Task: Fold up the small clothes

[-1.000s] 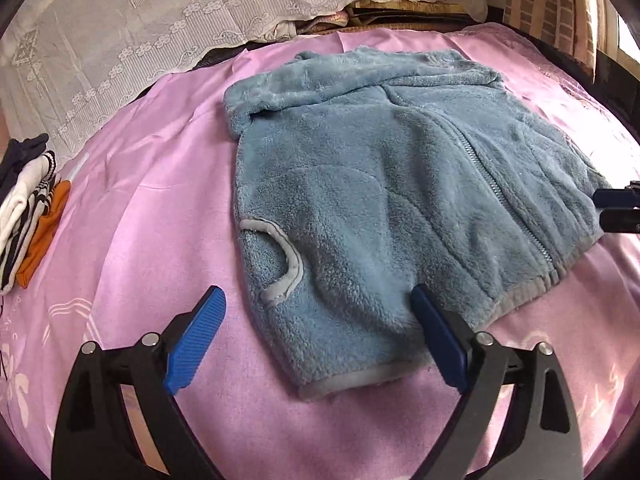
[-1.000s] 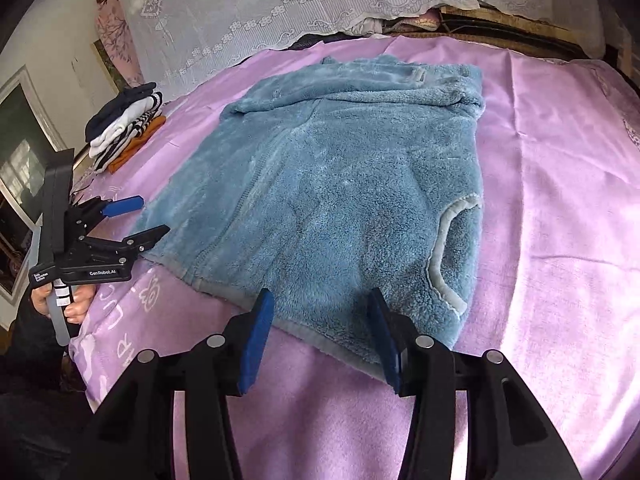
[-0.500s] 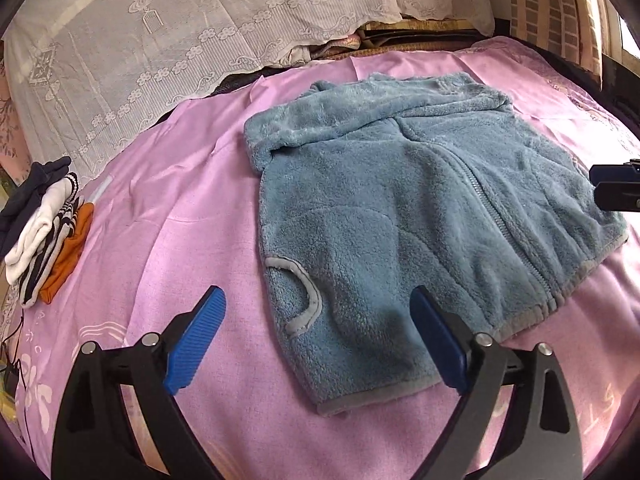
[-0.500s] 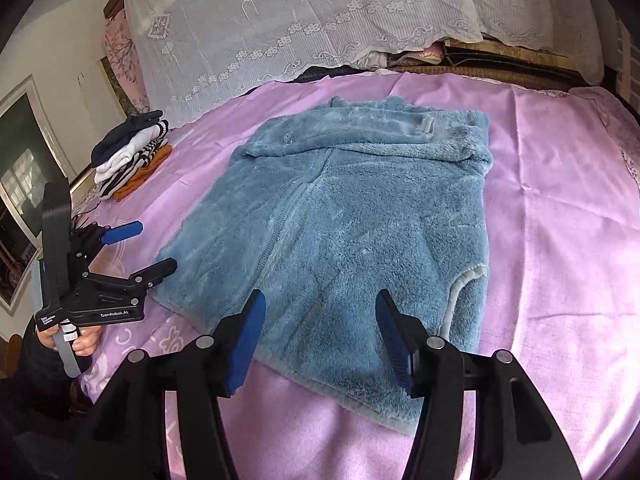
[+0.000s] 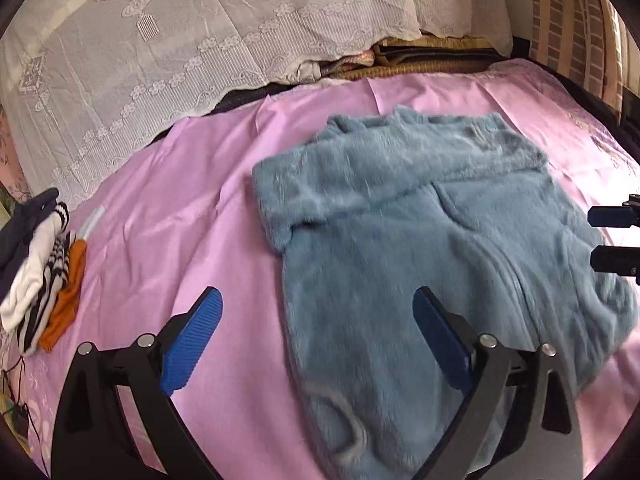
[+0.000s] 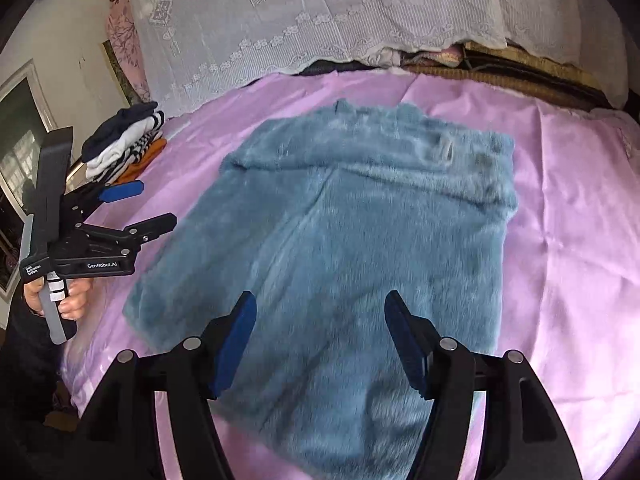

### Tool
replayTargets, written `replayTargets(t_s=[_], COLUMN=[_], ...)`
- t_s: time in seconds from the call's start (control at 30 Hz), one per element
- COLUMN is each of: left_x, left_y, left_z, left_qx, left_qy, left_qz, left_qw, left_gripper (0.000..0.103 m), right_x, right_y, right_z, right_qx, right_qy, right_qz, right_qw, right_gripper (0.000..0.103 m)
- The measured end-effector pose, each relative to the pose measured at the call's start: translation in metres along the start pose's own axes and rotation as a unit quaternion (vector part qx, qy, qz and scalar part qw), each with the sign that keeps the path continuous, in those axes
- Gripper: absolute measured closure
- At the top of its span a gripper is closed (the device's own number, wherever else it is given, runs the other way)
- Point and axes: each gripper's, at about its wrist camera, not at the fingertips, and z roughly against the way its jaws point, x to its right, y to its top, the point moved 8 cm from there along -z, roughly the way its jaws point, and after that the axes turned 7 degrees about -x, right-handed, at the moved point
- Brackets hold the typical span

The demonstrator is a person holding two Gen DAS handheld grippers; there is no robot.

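Both grippers are seen with jaws apart and nothing between the pads. Left gripper (image 5: 316, 340) is held above the pink bedsheet (image 5: 160, 240), jaws wide, with only sheet and fleece edge behind the gap. Right gripper (image 6: 320, 340) is caught with jaws opening above the fleece, no cloth pinched. "GenRobot.AI" and "Data Acquisition System" are read on the left gripper's body in the right wrist view, where it is gripped by a hand (image 6: 60, 296); nothing else legible.

Counts: two grippers, four blue pads, one blue fleece jacket (image 5: 440, 260), one stack of folded clothes (image 5: 36, 272) with four or so pieces (dark, white, striped, orange), one white lace cover (image 5: 200, 40) at the far end of the bed.

Jacket is laid flat mid-bed on the sheet, zipper side up, sleeves folded in across the top. Long axis is run from the near edge of the bed toward the lace cover, collar at the far end, hem nearest the grippers. The stack is set well apart, at the left bed edge.
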Motion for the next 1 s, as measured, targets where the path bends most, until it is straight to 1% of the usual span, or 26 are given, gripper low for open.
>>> replayTargets(t_s=[0.03, 0.1, 0.17, 0.2, 0.27, 0.33, 0.37, 0.47, 0.53, 0.57, 0.6, 0.63, 0.7, 0.73, 0.77, 0.83, 0.9, 0.93, 1.0], left_x=[-0.003, -0.004, -0.008, -0.009, -0.007, -0.004, -0.003, -0.002, -0.008, -0.011, -0.013, -0.015, -0.02, -0.021, -0.023, -0.024, -0.024, -0.023, -0.02], left_y=[0.019, 0.056, 0.089, 0.103, 0.128, 0.146, 0.153, 0.165, 0.166, 0.164, 0.161, 0.157, 0.155, 0.156, 0.158, 0.16, 0.156, 0.153, 0.141], left_z=[-0.008, -0.025, -0.047, -0.06, -0.088, -0.117, -0.131, -0.175, -0.205, -0.219, -0.23, -0.238, -0.241, -0.238, -0.231, -0.209, -0.185, -0.174, -0.153], left_qx=[0.003, 0.008, 0.005, -0.001, -0.021, -0.043, -0.052, -0.081, -0.107, -0.121, -0.132, -0.137, -0.138, -0.135, -0.122, -0.088, -0.053, -0.042, -0.022], left_qy=[0.005, 0.014, 0.022, 0.019, 0.002, -0.01, -0.007, 0.013, 0.028, 0.027, 0.019, 0.009, -0.014, -0.014, -0.006, 0.02, 0.036, 0.036, 0.022], left_qz=[0.004, 0.007, 0.016, 0.023, 0.035, 0.04, 0.041, 0.046, 0.065, 0.074, 0.083, 0.098, 0.121, 0.122, 0.12, 0.1, 0.084, 0.081, 0.08], left_qw=[1.0, 0.9998, 0.9996, 0.9996, 0.9992, 0.9982, 0.9978, 0.9956, 0.9918, 0.9896, 0.9875, 0.9857, 0.983, 0.9833, 0.9852, 0.9909, 0.9944, 0.9952, 0.9963], left_gripper=[0.009, 0.009, 0.009, 0.009, 0.009, 0.009, 0.009, 0.009, 0.009, 0.008, 0.004, 0.004, 0.004, 0.004, 0.004, 0.004, 0.004, 0.004, 0.004], right_x=[0.005, 0.019, 0.033, 0.042, 0.06, 0.076, 0.082, 0.095, 0.104, 0.109, 0.116, 0.121, 0.126, 0.125, 0.124, 0.116, 0.108, 0.105, 0.096], right_y=[0.02, 0.059, 0.094, 0.111, 0.138, 0.158, 0.165, 0.179, 0.182, 0.183, 0.182, 0.182, 0.186, 0.189, 0.192, 0.196, 0.191, 0.186, 0.175], right_z=[-0.006, -0.025, -0.047, -0.06, -0.087, -0.113, -0.124, -0.161, -0.185, -0.197, -0.206, -0.213, -0.214, -0.21, -0.203, -0.185, -0.169, -0.161, -0.144], right_qx=[0.009, 0.013, 0.012, 0.011, 0.0, -0.012, -0.016, -0.044, -0.064, -0.075, -0.078, -0.077, -0.064, -0.053, -0.037, -0.01, 0.0, 0.005, 0.013], right_qy=[-0.012, -0.014, -0.02, -0.025, -0.026, -0.025, -0.026, -0.021, -0.026, -0.03, -0.035, -0.032, -0.032, -0.037, -0.042, -0.04, -0.022, -0.015, -0.004], right_qz=[0.0, -0.01, -0.028, -0.035, -0.059, -0.085, -0.095, -0.117, -0.134, -0.143, -0.156, -0.167, -0.181, -0.183, -0.181, -0.172, -0.17, -0.171, -0.162], right_qw=[1.0, 1.0, 0.999, 0.999, 0.998, 0.996, 0.995, 0.992, 0.989, 0.986, 0.984, 0.982, 0.981, 0.981, 0.982, 0.984, 0.985, 0.985, 0.987], right_gripper=[0.042, 0.069, 0.077, 0.078, 0.079, 0.079, 0.079, 0.079, 0.079, 0.079, 0.082, 0.082, 0.084, 0.084, 0.084, 0.079, 0.079, 0.079, 0.079])
